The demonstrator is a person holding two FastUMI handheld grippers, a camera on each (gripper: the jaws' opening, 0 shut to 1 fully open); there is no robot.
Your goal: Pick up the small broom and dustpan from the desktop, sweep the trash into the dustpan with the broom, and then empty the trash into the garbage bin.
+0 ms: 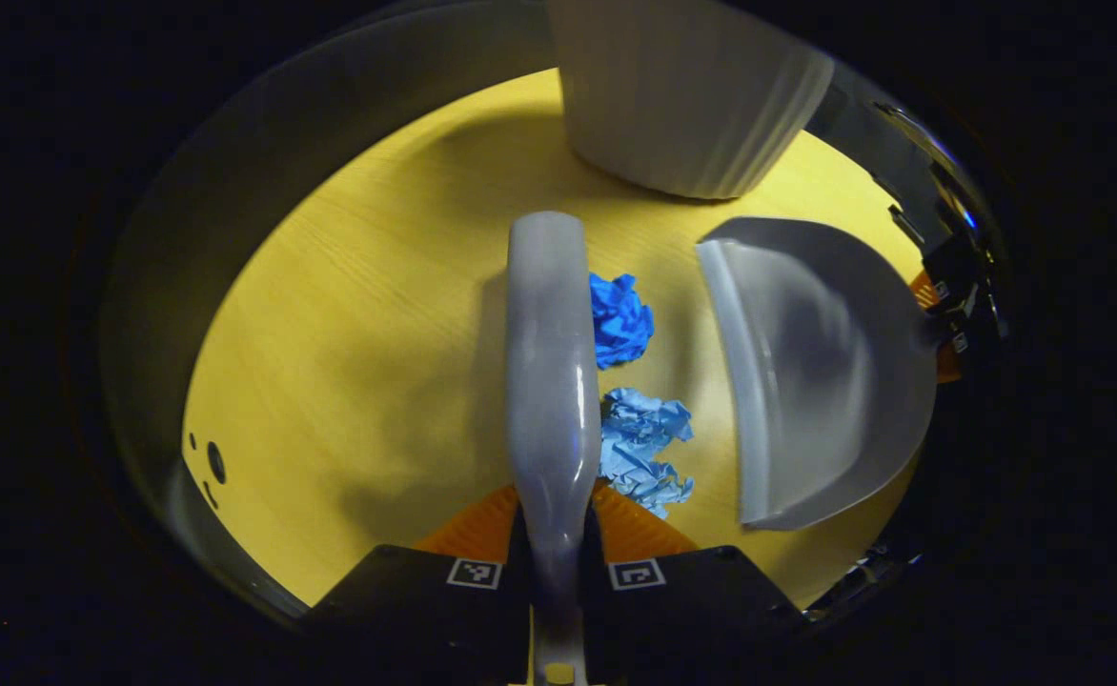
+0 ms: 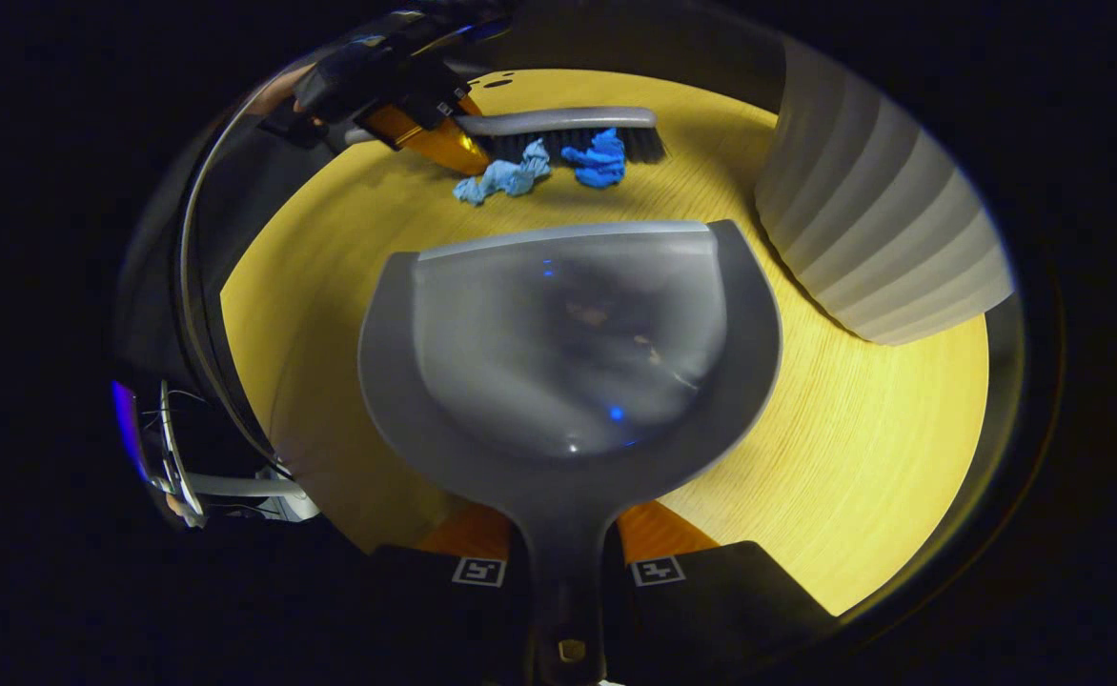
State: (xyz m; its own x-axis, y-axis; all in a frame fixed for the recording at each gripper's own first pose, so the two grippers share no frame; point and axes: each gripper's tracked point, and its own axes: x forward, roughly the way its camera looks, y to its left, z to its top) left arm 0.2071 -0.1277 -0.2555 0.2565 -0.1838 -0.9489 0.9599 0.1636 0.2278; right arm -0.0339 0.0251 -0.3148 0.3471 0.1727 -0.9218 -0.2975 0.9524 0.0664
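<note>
In the left gripper view, the left gripper [image 1: 555, 557] is clenched on the handle of the small grey plastic broom [image 1: 549, 381], which runs straight ahead from between its two fingers and lies low over the round yellow wooden desktop [image 1: 358, 333]. Just beside the broom's head, on its right, sit two wads of trash: a crumpled deep blue paper ball [image 1: 620, 319] farther out and a crumpled pale blue paper ball [image 1: 644, 448] closer to the gripper, both touching or nearly touching the broom. Beyond them, to the right of the broom, stands the grey plastic dustpan [image 1: 825, 372], its open lip turned toward the paper and apart from it. The white ribbed garbage bin [image 1: 692, 95] rises past the broom's far end, and the right gripper [image 1: 949, 286] shows behind the dustpan.

In the right gripper view, the right gripper [image 2: 566, 572] grasps the dustpan [image 2: 568, 353] by its handle, both fingers pressing on it, the pan stretching ahead. Beyond the dustpan's lip lie the pale blue ball [image 2: 506, 178] and deep blue ball [image 2: 599, 159], against the broom's dark bristles [image 2: 568, 129]. The left gripper [image 2: 444, 138] holds the broom at its handle end. The bin [image 2: 873, 229] stands to the right of the dustpan.
</note>
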